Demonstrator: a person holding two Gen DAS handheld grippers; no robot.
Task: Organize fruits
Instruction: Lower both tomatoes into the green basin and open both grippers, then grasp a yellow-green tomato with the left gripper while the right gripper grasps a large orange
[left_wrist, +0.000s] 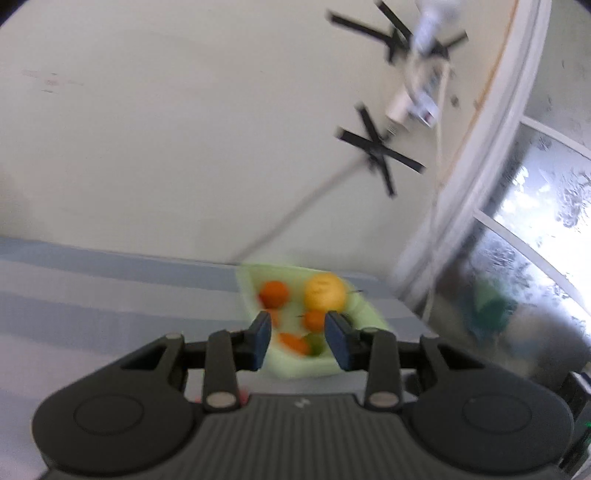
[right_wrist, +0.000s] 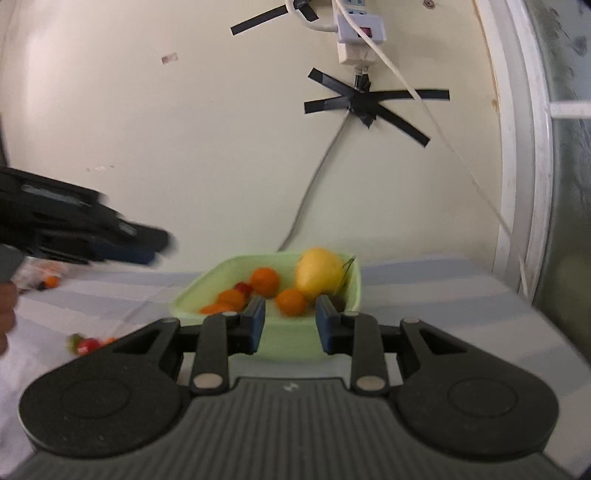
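Observation:
A pale green bowl (right_wrist: 207, 291) stands on the striped cloth near the wall and holds a yellow apple (right_wrist: 319, 275), several oranges (right_wrist: 265, 282) and a small red fruit (right_wrist: 242, 287). The bowl (left_wrist: 251, 284) and apple (left_wrist: 325, 291) also show, blurred, in the left wrist view. My right gripper (right_wrist: 290, 323) is open and empty just in front of the bowl. My left gripper (left_wrist: 299, 338) is open and empty above the bowl's near side; it shows in the right wrist view (right_wrist: 147, 245) as a blurred dark shape at left.
Loose fruit lies on the cloth at left: a strawberry (right_wrist: 86, 345) and an orange (right_wrist: 51, 282). A power strip (right_wrist: 360, 35) and taped cables hang on the wall. A window frame (right_wrist: 524, 184) stands at the right.

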